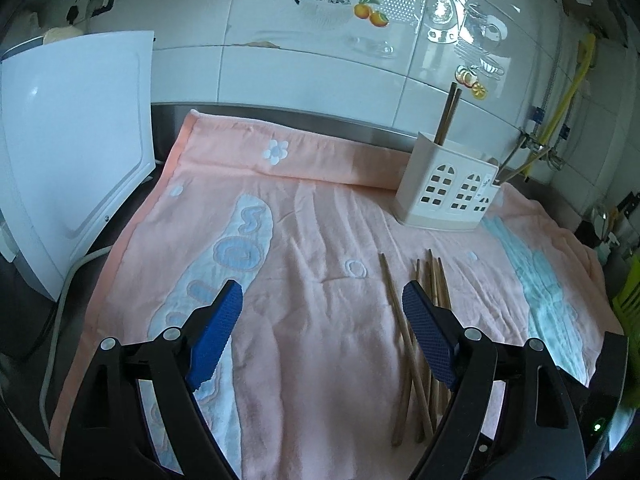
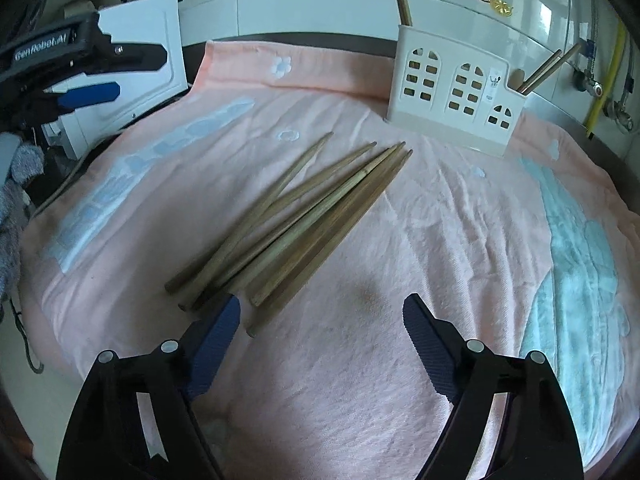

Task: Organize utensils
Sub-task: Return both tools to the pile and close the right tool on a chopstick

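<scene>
Several wooden chopsticks (image 2: 296, 220) lie in a loose fan on the pink towel (image 2: 360, 360); in the left wrist view they (image 1: 416, 356) lie partly behind the right finger. A white utensil holder (image 2: 452, 92) with window cut-outs stands at the towel's far side and holds chopsticks at both ends; it also shows in the left wrist view (image 1: 448, 188). My right gripper (image 2: 322, 312) is open and empty, just short of the chopsticks' thick ends. My left gripper (image 1: 322, 300) is open and empty above the towel (image 1: 312, 340), left of the chopsticks. It also shows in the right wrist view (image 2: 92, 76).
A white appliance (image 1: 68, 140) stands left of the towel with a cable (image 1: 60, 312) beside it. Tiled wall (image 1: 320, 60) behind. Pipes and a yellow hose (image 1: 568, 92) at the far right.
</scene>
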`<move>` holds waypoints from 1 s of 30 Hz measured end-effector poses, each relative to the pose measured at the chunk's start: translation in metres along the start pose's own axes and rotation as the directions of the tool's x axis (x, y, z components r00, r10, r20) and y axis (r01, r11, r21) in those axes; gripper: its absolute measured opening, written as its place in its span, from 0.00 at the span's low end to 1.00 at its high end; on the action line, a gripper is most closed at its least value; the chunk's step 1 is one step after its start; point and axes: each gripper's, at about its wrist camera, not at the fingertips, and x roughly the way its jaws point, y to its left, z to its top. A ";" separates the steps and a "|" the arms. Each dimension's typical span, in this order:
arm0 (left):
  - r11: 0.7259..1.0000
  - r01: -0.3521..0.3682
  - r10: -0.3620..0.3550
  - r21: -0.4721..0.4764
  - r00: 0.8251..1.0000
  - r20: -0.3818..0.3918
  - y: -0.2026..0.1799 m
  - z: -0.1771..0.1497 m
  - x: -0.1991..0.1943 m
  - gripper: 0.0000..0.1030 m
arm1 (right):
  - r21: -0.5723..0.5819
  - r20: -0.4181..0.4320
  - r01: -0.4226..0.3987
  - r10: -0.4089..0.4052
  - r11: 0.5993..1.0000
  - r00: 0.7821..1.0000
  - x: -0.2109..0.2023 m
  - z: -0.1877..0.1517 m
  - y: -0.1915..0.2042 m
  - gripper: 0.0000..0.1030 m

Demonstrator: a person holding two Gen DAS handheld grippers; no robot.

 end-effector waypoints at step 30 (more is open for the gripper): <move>0.995 0.101 -0.097 0.024 0.988 -0.121 -0.025 -0.043 0.015 0.62 | 0.174 -0.030 0.023 -0.018 0.984 0.999 0.006 0.007 -0.039 0.21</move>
